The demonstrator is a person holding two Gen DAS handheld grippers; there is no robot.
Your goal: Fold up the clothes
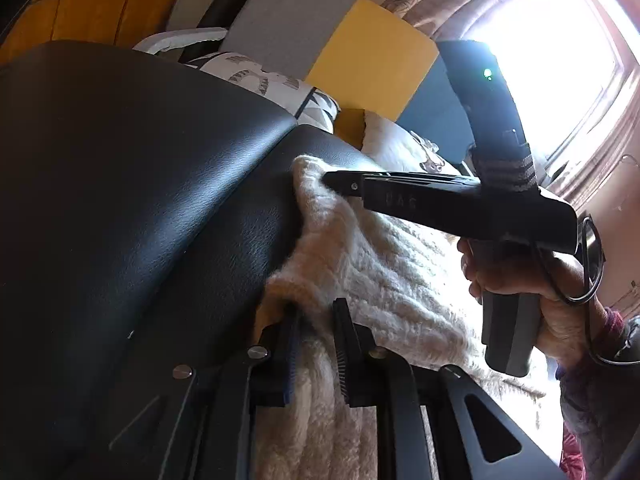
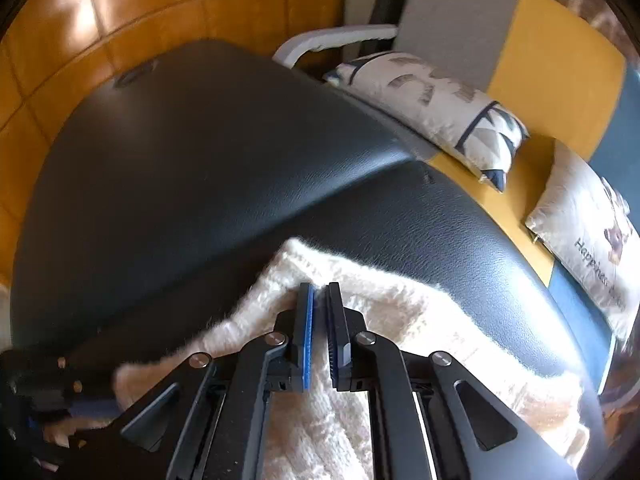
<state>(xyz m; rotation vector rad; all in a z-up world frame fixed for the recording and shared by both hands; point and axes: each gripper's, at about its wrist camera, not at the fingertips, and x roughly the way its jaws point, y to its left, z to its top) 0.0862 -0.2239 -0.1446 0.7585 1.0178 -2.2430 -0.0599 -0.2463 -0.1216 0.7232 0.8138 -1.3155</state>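
Sweater (image 1: 360, 264) on black table (image 1: 140, 180) | left gripper (image 1: 316, 316) jaws pinching its edge — right gripper (image 2: 319, 292) jaws clamped on fabric

a home living room: printed cushions (image 2: 432, 96) on a sofa (image 2: 552, 80), curtained window (image 1: 552, 48), tiled floor (image 2: 100, 20)

Open surface: the black padded table (image 2: 192, 184) lies bare across its far and left stretch, room for a gripper to sweep there.
Occupied near edge: the cream knit garment (image 2: 400, 320) covers the near right part of the table.
Far side: two cushions (image 2: 436, 100) sit just past the table's far edge on a grey, yellow and blue sofa (image 2: 552, 60), closing off that way.
Right of the left gripper (image 1: 316, 320): the right gripper (image 1: 332, 179) and the hand (image 1: 532, 280) holding it cross over the garment, blocking passage.
Left side: tiled floor (image 2: 100, 32), open beyond the rim.
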